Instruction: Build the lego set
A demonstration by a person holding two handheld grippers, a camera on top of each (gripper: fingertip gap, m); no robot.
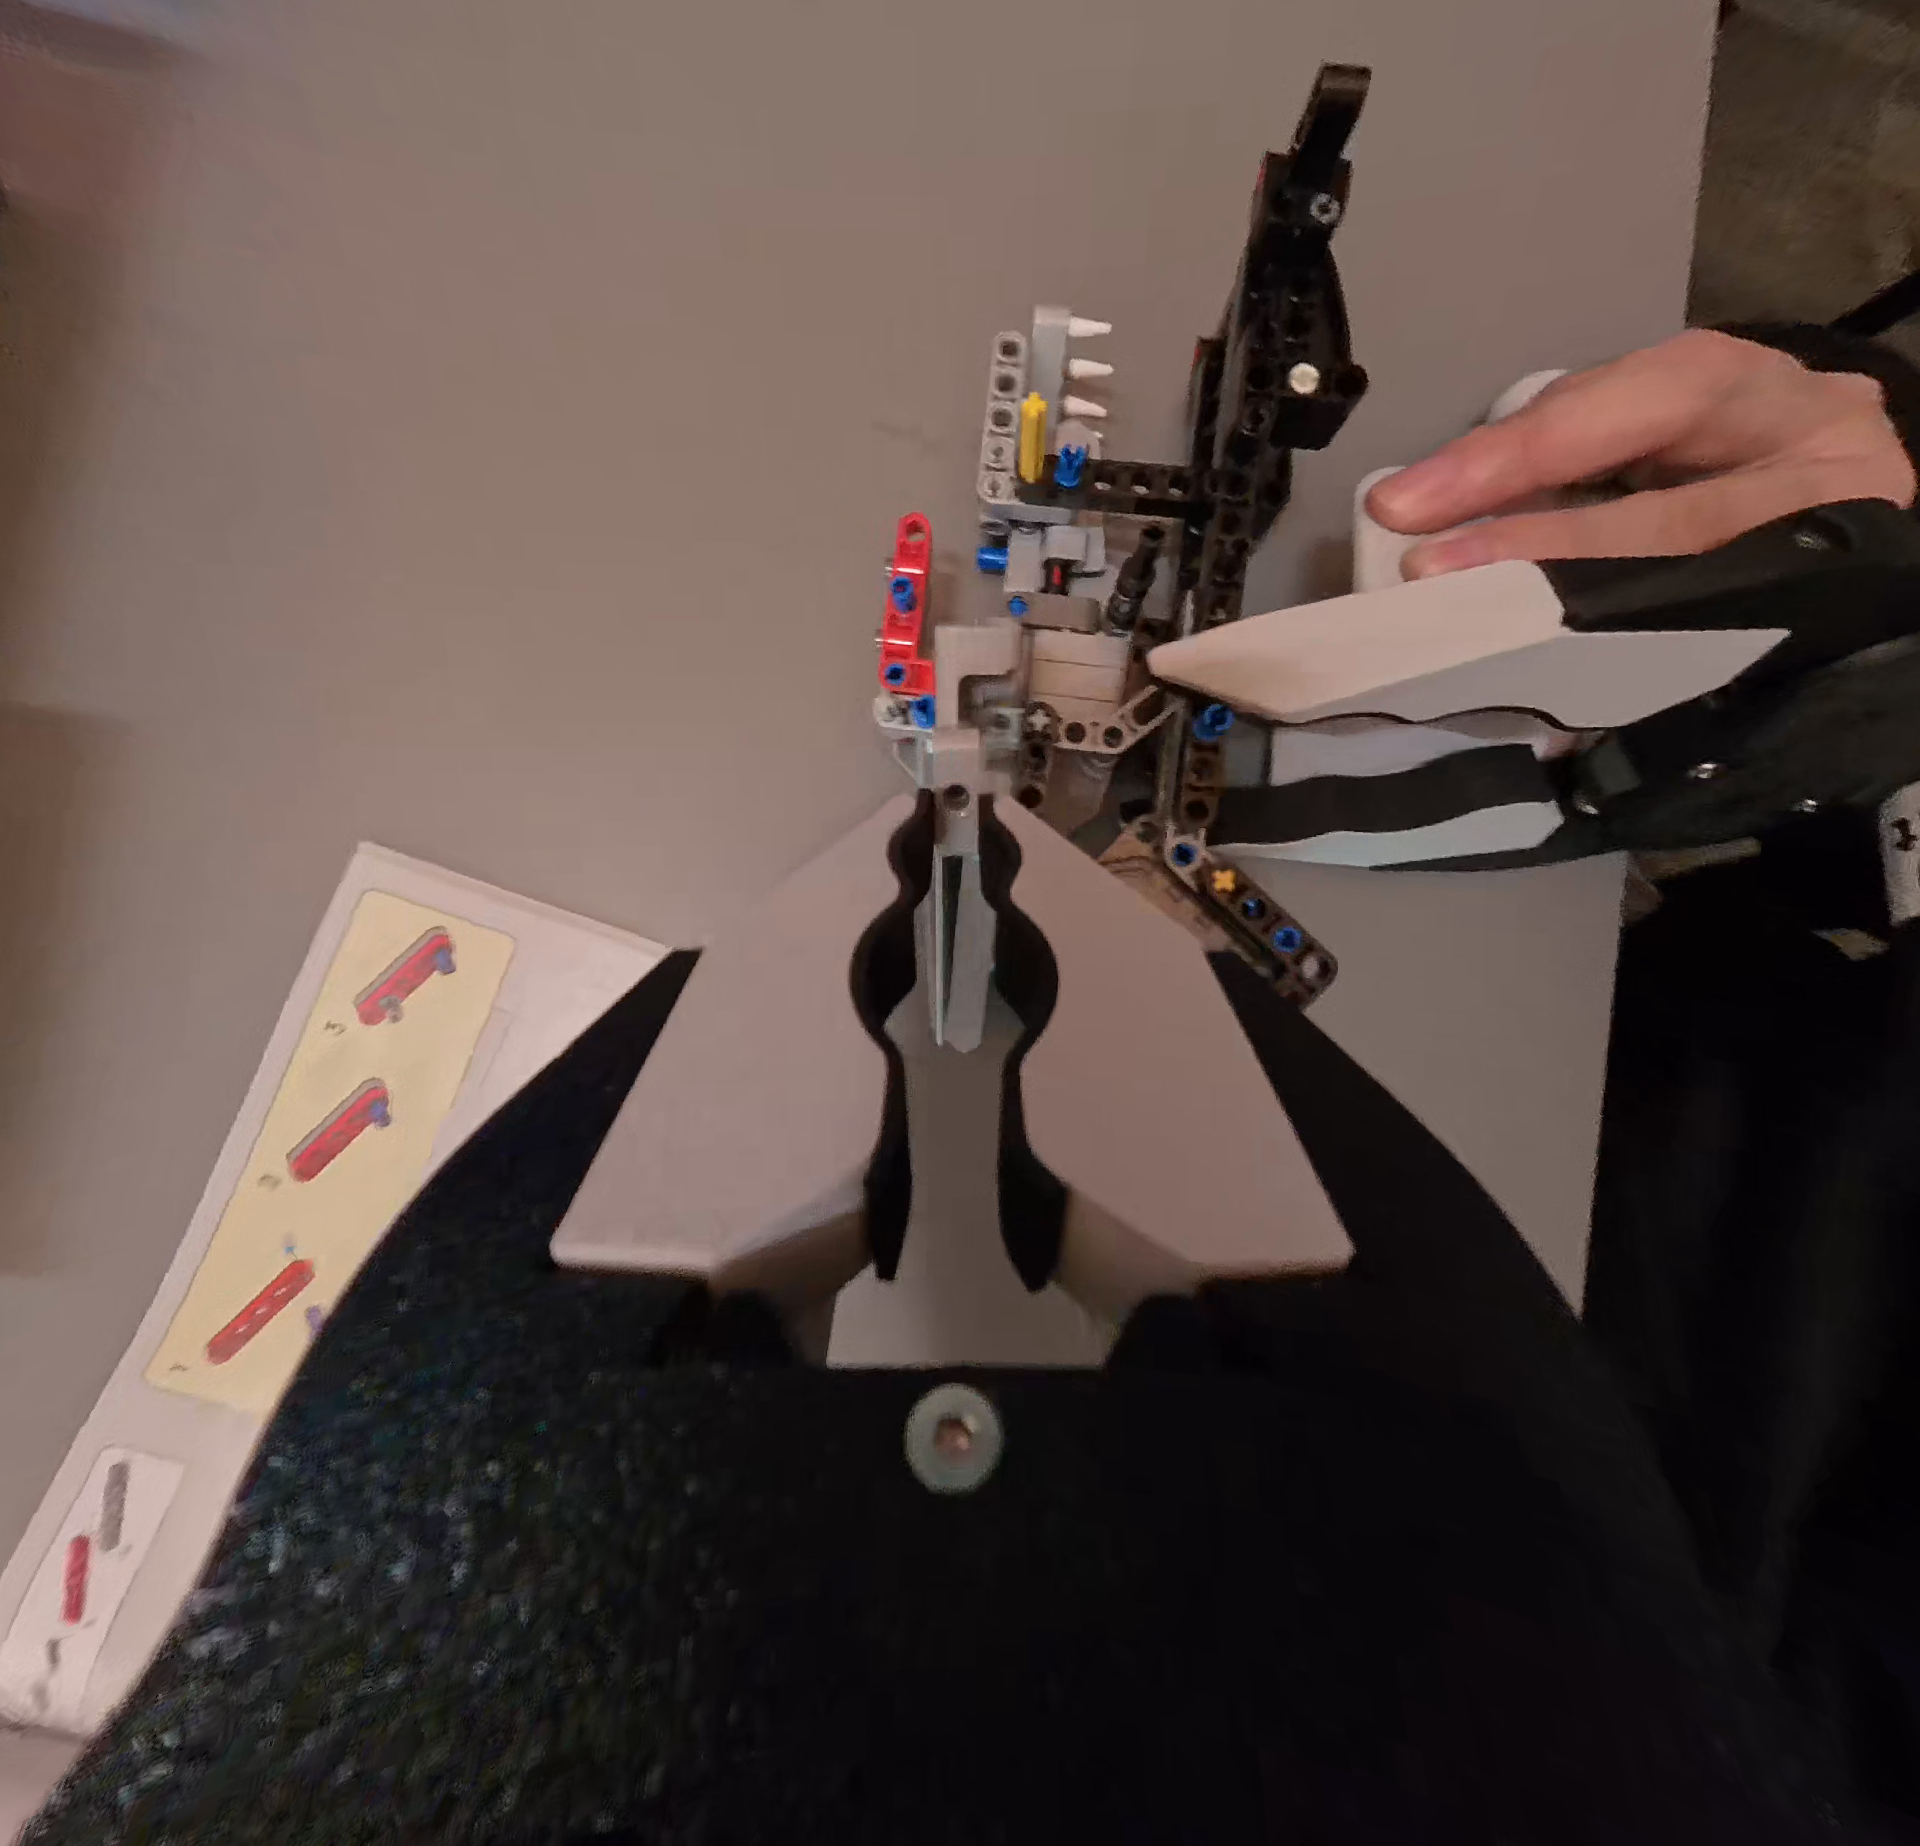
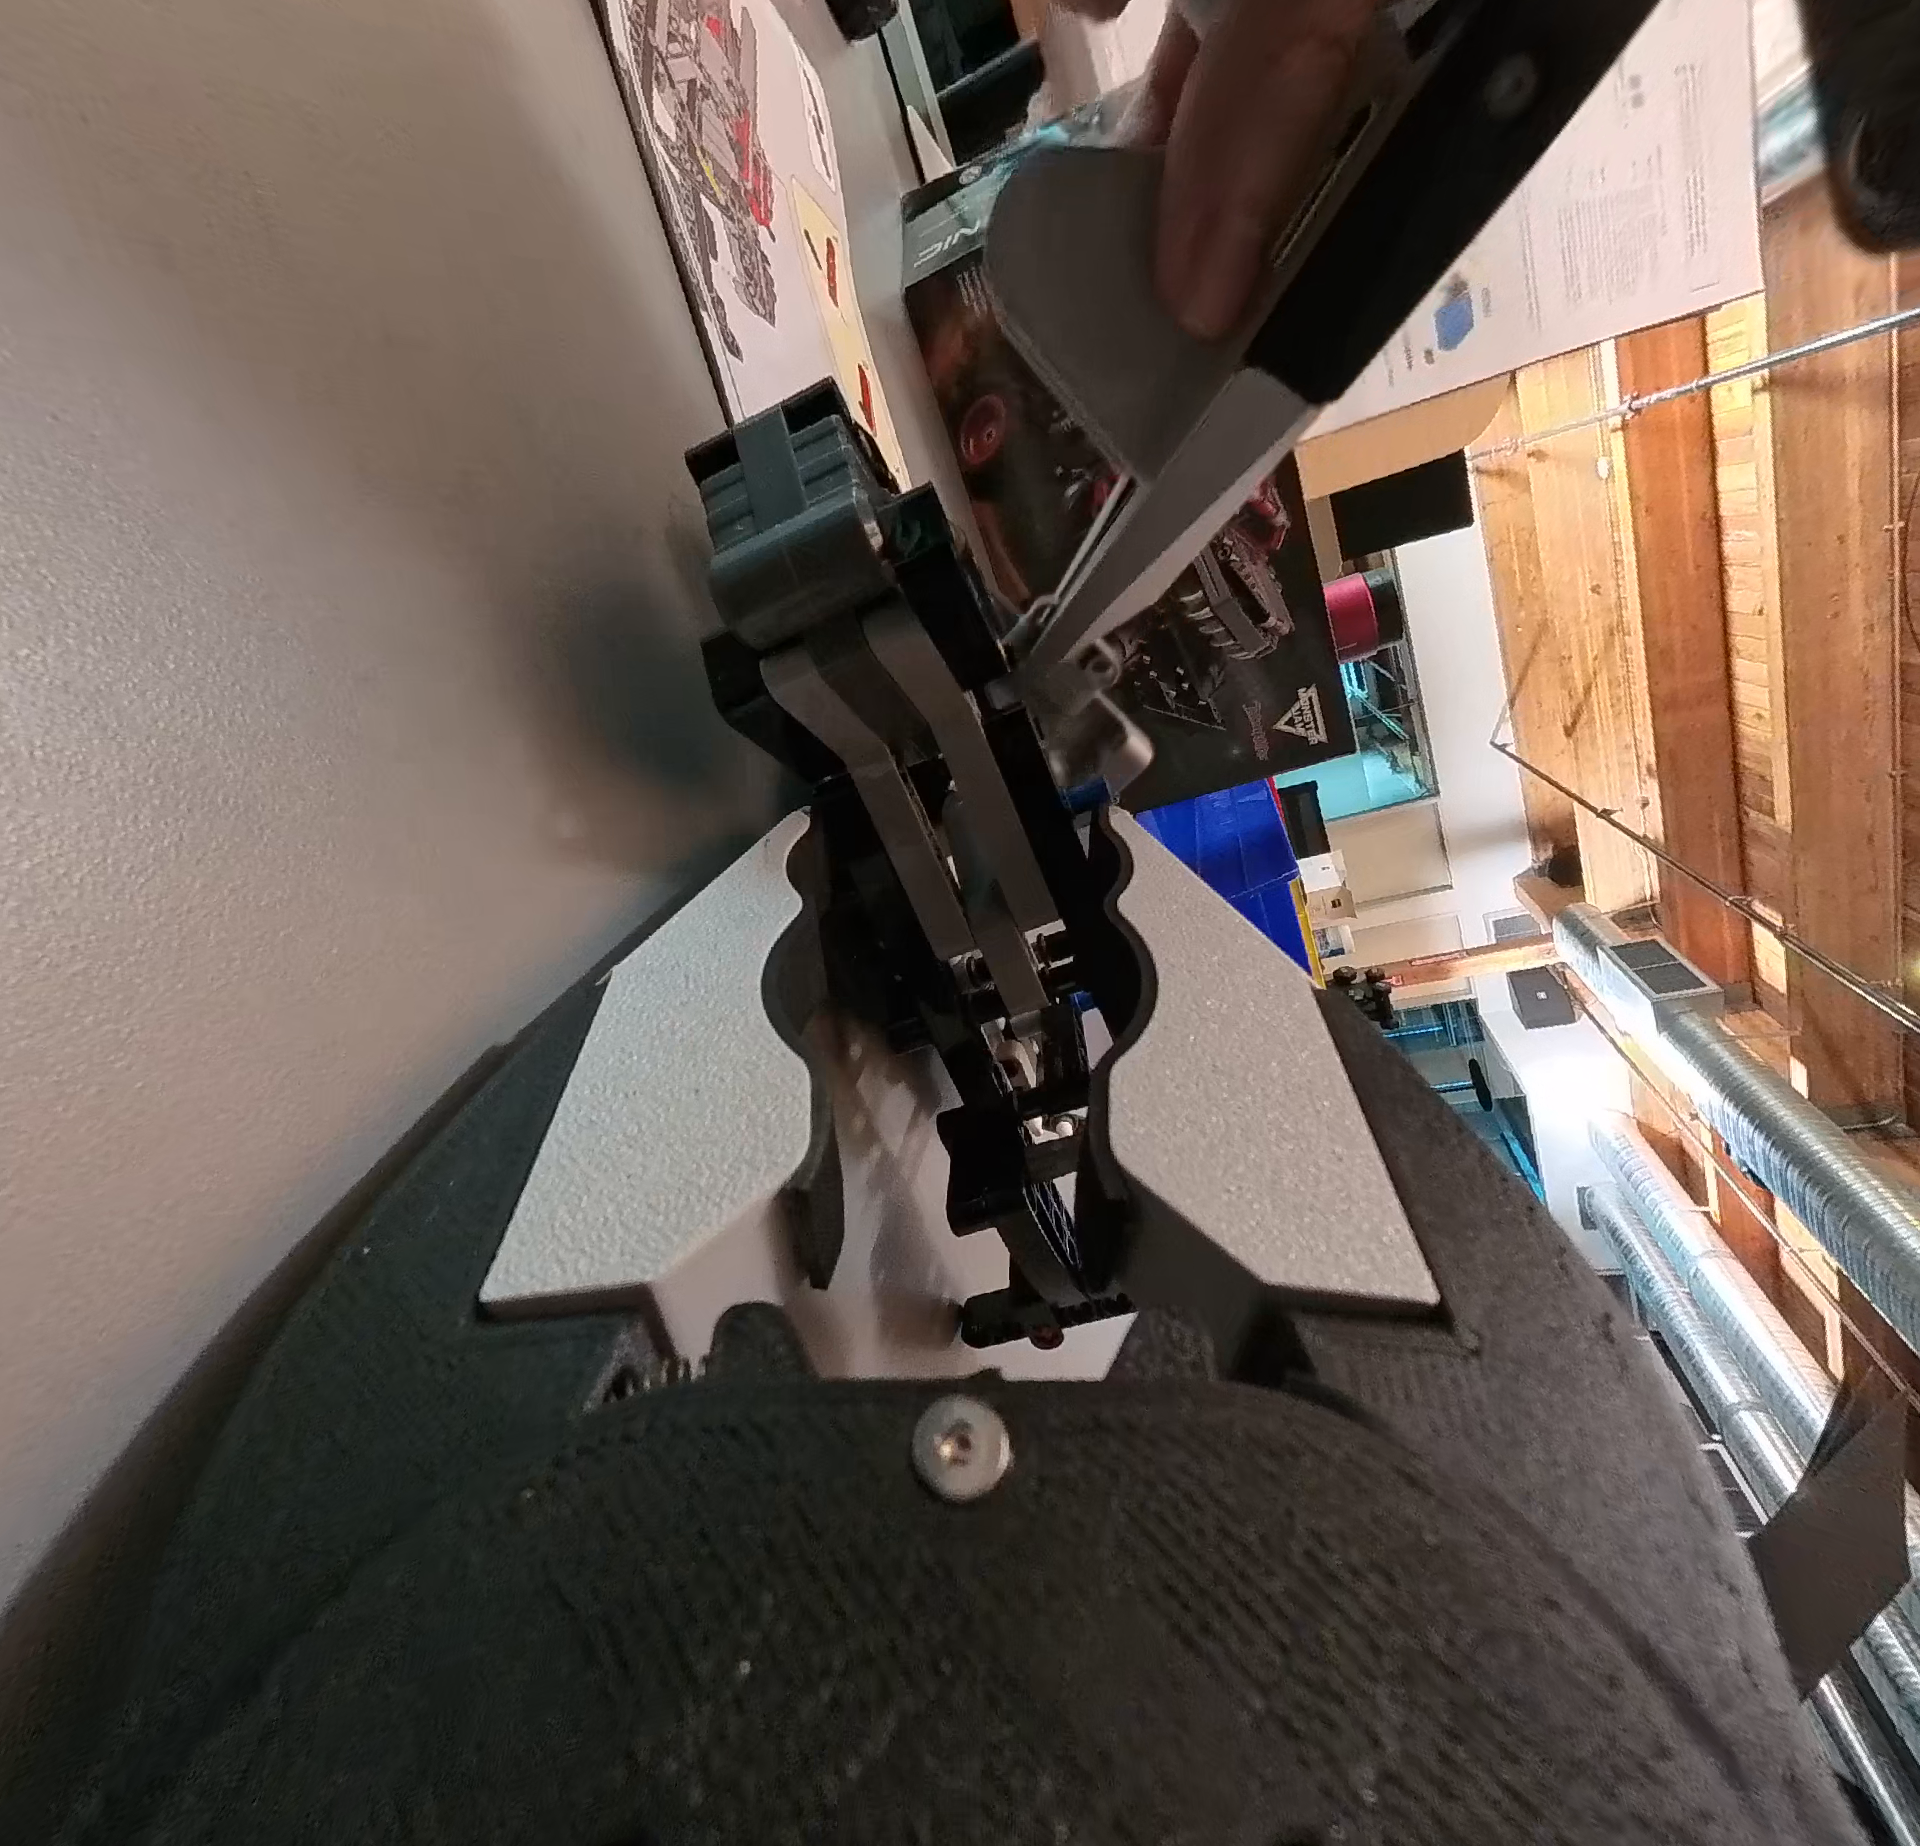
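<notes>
A partly built lego model (image 1: pixel 1247 446) of black beams, grey blocks, a red beam (image 1: pixel 909 601), a yellow axle and white teeth is held over the grey table (image 1: pixel 520 394). My left gripper (image 1: pixel 956 809) is shut on a long grey piece (image 1: pixel 956 923) at the model's near end. My right gripper (image 1: pixel 1195 747) comes in from the right and is shut on the model's black frame. In the right wrist view the model (image 2: pixel 790 539) runs between my right gripper's (image 2: pixel 956 840) fingers, and the left gripper (image 2: pixel 1049 648) touches it from the upper right.
An open instruction booklet (image 1: pixel 343 1100) lies at the lower left and also shows in the right wrist view (image 2: pixel 707 134). The dark lego box (image 2: pixel 1247 695) and a blue bin (image 2: pixel 1226 851) stand behind the model. Hands (image 1: pixel 1610 466) hold the grippers. The table edge (image 1: pixel 1704 134) runs along the right. The left gripper's tips are roughly 4 centimetres from the right gripper's.
</notes>
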